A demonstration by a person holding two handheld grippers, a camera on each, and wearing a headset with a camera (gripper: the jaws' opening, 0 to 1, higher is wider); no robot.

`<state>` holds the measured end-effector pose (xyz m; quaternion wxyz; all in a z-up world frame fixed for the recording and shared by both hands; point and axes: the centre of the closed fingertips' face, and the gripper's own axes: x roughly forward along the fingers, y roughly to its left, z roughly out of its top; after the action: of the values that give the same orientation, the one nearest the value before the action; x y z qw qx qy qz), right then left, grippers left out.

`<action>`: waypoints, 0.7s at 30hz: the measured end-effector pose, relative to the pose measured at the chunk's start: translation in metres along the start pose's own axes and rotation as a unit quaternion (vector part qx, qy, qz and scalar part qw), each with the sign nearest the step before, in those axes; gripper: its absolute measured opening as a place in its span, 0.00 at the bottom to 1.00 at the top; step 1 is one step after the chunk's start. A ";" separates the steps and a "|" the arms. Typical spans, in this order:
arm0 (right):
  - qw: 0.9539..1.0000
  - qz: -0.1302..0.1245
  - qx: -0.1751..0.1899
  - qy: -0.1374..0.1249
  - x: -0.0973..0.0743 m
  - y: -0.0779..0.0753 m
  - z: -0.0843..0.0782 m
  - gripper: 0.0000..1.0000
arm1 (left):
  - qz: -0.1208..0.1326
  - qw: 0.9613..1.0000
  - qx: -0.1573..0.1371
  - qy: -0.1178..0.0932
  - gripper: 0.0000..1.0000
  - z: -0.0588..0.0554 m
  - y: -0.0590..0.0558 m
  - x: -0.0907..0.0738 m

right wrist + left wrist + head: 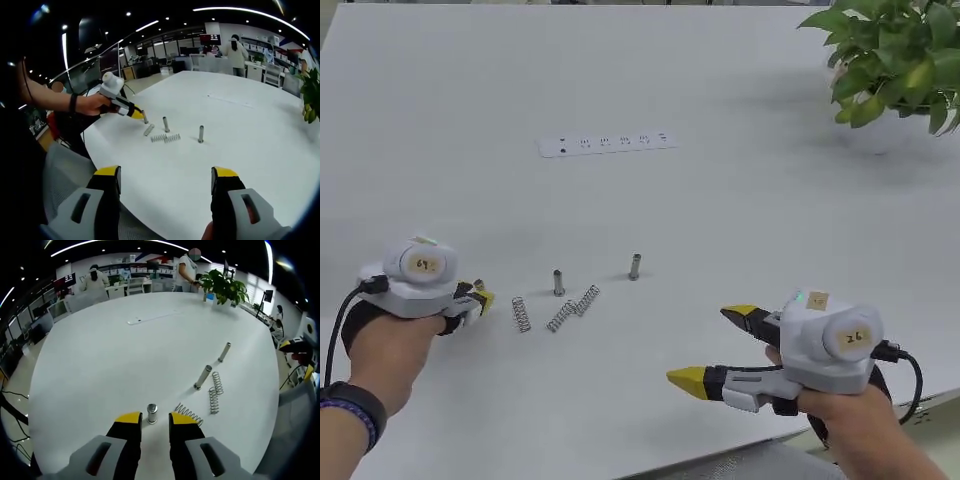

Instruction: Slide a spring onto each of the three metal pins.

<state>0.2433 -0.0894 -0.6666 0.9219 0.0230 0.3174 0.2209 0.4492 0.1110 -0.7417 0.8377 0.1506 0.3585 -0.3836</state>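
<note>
Fingers of left gripper [155,419] narrowly parted, yellow tips on either side of near pin [152,413], which stands upright on the desk [100,365]. Slim gap visible on each side of pin in left gripper view; nothing clamped. From the head view, pin partly tucked behind the tips, gap unreadable there. Too small in right gripper view to judge contact.

Fingers of right gripper [166,172] spread wide, empty, held over the desk's near edge, well apart from the parts.

Middle pin [558,283] and far pin [635,266] upright, bare, as is near pin. Springs all lying flat on the desk. First spring [521,314] just beside the left gripper's tip, between near pin and middle pin. Second spring [562,316] and third spring [587,300] roughly end to end, in front of middle pin; touching or not, cannot tell.

Further out: white power strip [607,144] flat at mid-desk, potted plant [895,50] at far right. Added by the gripper views: people [190,267] standing beyond the desk's far edge, office ceiling lights.
</note>
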 end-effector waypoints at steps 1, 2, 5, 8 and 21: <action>1.000 0.000 0.000 0.000 0.000 0.000 0.000 0.73 | 0.001 1.000 -0.001 -0.001 0.16 -0.001 0.000 -0.001; 1.000 0.001 0.000 -0.001 0.001 0.000 0.000 0.73 | 0.002 1.000 0.000 -0.001 0.17 -0.002 -0.001 -0.003; 1.000 0.003 -0.002 0.000 0.001 0.001 0.000 0.73 | 0.006 1.000 -0.002 -0.004 0.19 -0.006 -0.002 -0.009; 1.000 0.005 -0.002 -0.001 0.001 0.001 0.001 0.73 | 0.006 1.000 -0.002 -0.006 0.20 -0.010 -0.005 -0.015; 1.000 0.014 -0.007 0.000 0.004 0.004 0.000 0.73 | 0.017 1.000 -0.019 -0.018 0.27 -0.020 -0.010 -0.037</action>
<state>0.2448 -0.0844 -0.6686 0.9189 0.0206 0.3155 0.2359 0.4155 0.1346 -0.7293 0.8532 0.1336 0.3477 -0.3650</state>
